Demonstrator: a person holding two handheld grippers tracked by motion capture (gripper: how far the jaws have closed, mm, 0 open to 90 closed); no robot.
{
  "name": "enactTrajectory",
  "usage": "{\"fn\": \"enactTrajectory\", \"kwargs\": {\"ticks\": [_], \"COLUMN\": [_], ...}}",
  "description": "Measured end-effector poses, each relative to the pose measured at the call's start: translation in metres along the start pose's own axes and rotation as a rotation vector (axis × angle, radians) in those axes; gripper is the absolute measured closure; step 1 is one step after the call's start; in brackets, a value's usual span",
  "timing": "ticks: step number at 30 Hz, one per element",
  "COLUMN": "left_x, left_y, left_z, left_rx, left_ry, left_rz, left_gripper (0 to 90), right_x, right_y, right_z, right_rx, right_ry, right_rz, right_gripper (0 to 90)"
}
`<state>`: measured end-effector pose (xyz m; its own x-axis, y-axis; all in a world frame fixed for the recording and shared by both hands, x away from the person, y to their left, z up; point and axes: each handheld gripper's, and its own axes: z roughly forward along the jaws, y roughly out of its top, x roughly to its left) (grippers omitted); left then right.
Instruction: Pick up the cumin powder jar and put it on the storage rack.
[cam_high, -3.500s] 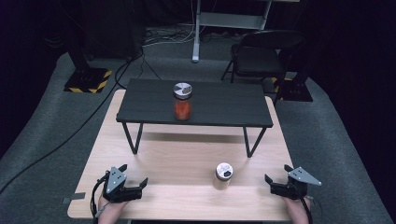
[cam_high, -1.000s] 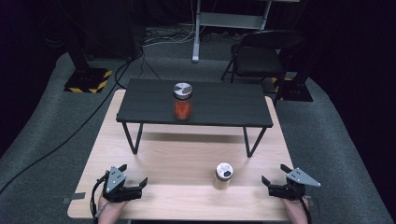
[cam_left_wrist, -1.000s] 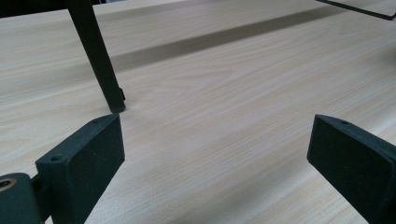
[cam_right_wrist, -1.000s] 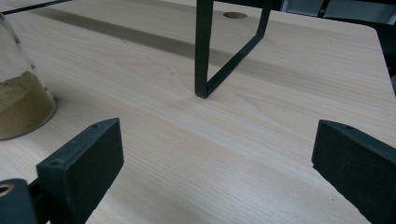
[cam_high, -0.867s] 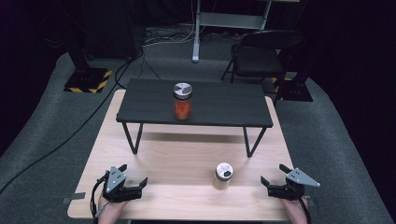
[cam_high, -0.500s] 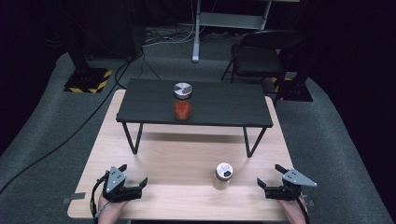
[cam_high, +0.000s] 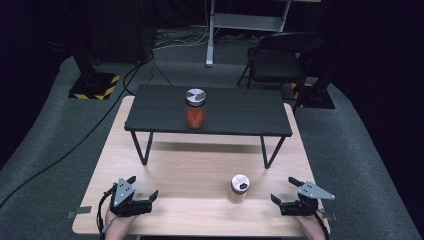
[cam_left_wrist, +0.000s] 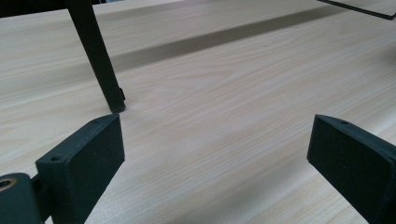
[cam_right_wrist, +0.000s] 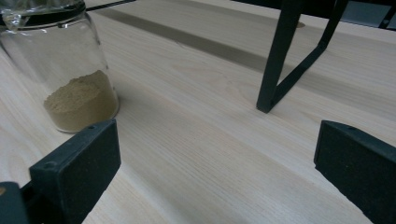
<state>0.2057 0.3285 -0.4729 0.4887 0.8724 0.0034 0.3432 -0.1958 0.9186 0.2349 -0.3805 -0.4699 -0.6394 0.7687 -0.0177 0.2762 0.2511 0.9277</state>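
One claw, the right claw (cam_high: 285, 192), has edged nearer the tan-powder jar (cam_high: 239, 188).

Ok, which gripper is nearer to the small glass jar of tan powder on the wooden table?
Right. The right gripper sits just to the right of the small glass jar of tan powder, jaws open. The left gripper rests across the table at the near left corner, also open.

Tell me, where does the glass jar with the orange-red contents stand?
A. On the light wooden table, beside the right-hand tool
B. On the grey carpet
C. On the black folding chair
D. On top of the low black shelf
D. The glass jar with orange-red contents and a silver lid stands upright on the flat top of the low black shelf, while the other glass jar with tan powder stands on the light wooden table.
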Motion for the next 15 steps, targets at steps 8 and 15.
{"fn": "enactTrajectory", "kwargs": {"ticks": [8, 15], "left_x": [-0.0001, -0.0002], "left_y": [0.0001, 0.0001], "left_z": [0.0000, 0.0001], "left_rx": [0.000, 0.000], "left_ry": [0.000, 0.001], "left_rz": [0.000, 0.000], "left_gripper": [3.9, 3.9], "right_x": [0.0010, 0.0034], "right_y": [0.0016, 0.0033], "right_z": [0.0037, 0.0083], "right_rx": [0.000, -0.001], "right_ry": [0.031, 0.061], "right_rz": [-0.009, -0.022], "right_gripper": [0.0, 0.0]}}
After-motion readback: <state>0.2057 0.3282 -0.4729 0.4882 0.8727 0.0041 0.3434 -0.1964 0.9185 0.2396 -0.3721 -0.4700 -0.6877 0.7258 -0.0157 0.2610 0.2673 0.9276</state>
